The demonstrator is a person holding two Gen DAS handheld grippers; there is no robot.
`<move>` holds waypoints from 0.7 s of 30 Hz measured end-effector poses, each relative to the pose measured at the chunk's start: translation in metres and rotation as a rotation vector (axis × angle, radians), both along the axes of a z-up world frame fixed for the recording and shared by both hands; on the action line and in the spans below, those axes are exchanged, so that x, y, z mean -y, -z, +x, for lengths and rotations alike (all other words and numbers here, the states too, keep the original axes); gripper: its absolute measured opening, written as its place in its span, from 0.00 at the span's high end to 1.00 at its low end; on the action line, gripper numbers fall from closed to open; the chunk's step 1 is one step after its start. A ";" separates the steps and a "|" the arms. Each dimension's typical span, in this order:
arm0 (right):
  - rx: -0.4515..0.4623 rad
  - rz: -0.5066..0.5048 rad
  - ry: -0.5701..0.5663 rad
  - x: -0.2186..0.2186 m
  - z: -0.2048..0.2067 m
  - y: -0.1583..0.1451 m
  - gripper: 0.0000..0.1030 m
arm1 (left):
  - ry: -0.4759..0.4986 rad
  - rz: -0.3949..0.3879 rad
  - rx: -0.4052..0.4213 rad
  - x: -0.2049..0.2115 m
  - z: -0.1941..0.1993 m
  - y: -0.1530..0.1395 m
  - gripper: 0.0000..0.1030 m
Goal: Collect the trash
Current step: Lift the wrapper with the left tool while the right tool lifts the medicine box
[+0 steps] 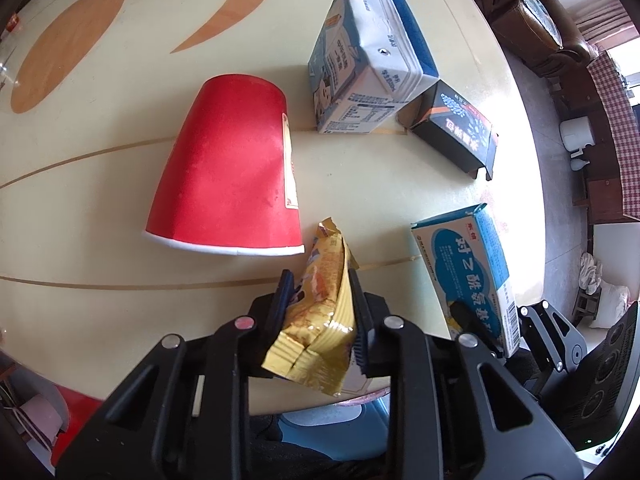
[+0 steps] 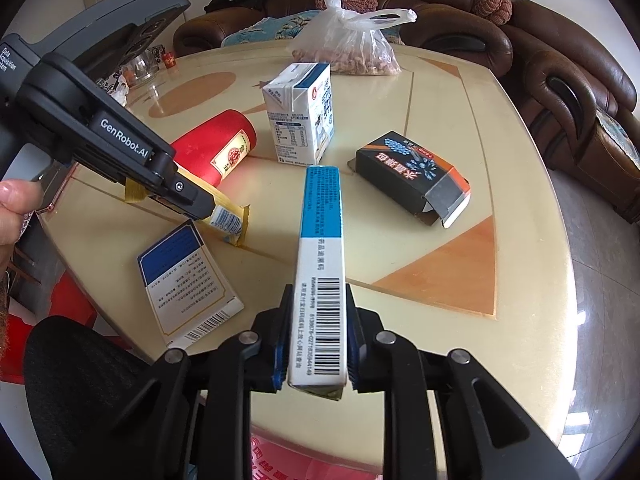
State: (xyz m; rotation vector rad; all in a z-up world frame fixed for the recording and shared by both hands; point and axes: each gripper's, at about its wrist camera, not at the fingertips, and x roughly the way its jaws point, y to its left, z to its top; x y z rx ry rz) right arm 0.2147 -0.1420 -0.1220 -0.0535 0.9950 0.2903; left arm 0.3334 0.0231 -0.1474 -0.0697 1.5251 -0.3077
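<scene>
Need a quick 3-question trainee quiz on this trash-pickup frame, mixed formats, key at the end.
1. True or false: the red paper cup stands upright on the table.
2. What is clamped in the right gripper? A) black carton B) blue-and-white box C) milk carton
3. Fill in: the left gripper holds a yellow ____.

Key:
1. False; it lies on its side.
2. B; the blue-and-white box sits between the pads. The black carton and milk carton rest on the table.
3. Wrapper; the yellow wrapper.
</scene>
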 end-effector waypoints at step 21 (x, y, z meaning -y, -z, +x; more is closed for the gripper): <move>0.082 -0.023 0.036 0.013 -0.018 -0.039 0.78 | 0.069 0.024 0.171 0.014 -0.035 -0.062 0.76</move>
